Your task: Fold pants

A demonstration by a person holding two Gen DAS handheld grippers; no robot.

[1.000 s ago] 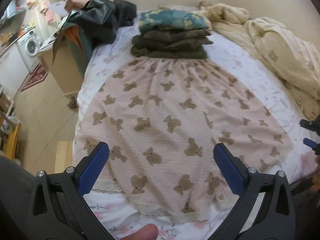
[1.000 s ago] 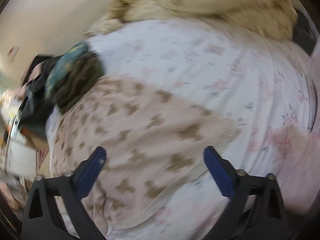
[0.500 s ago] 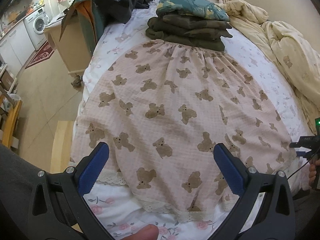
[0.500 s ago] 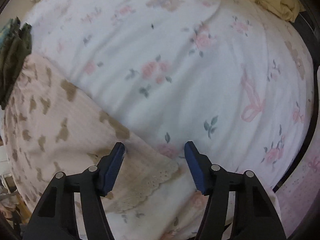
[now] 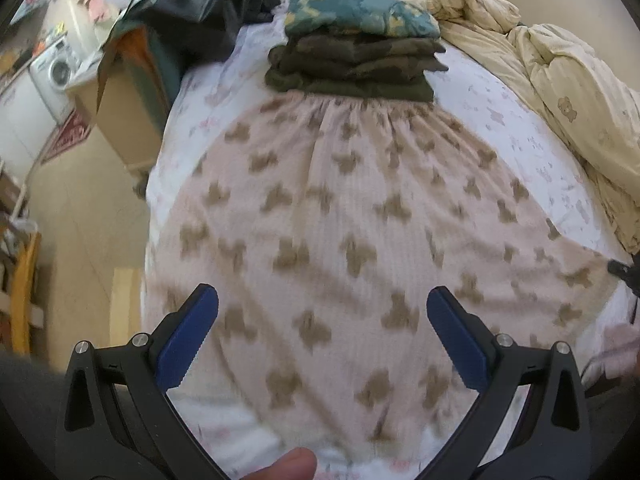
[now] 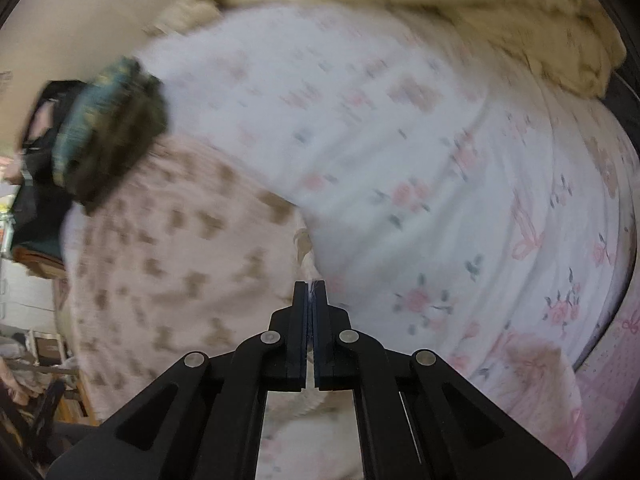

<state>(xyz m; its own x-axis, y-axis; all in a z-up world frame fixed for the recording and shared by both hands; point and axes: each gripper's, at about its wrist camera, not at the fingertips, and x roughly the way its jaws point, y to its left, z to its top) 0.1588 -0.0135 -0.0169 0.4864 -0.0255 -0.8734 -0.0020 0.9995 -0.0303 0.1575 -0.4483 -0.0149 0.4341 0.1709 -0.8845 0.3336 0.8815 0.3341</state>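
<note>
Pink pants with brown bear prints (image 5: 344,220) lie spread flat on the bed, waistband at the far end. My left gripper (image 5: 322,332) is open and empty, hovering over the near hem. My right gripper (image 6: 311,288) is shut on the pants' right hem corner (image 6: 306,256) and lifts it off the sheet; the pants (image 6: 180,264) spread to its left. The right gripper's tip shows at the right edge of the left wrist view (image 5: 624,270).
A stack of folded dark clothes (image 5: 356,56) sits just beyond the waistband. A cream duvet (image 5: 560,80) is bunched along the right. A cardboard box with dark jackets (image 5: 168,40) stands left of the bed. The floral sheet (image 6: 460,180) lies to the right.
My right gripper has closed on the pants' hem corner and raised it. My left gripper has moved forward over the pants and stays open.
</note>
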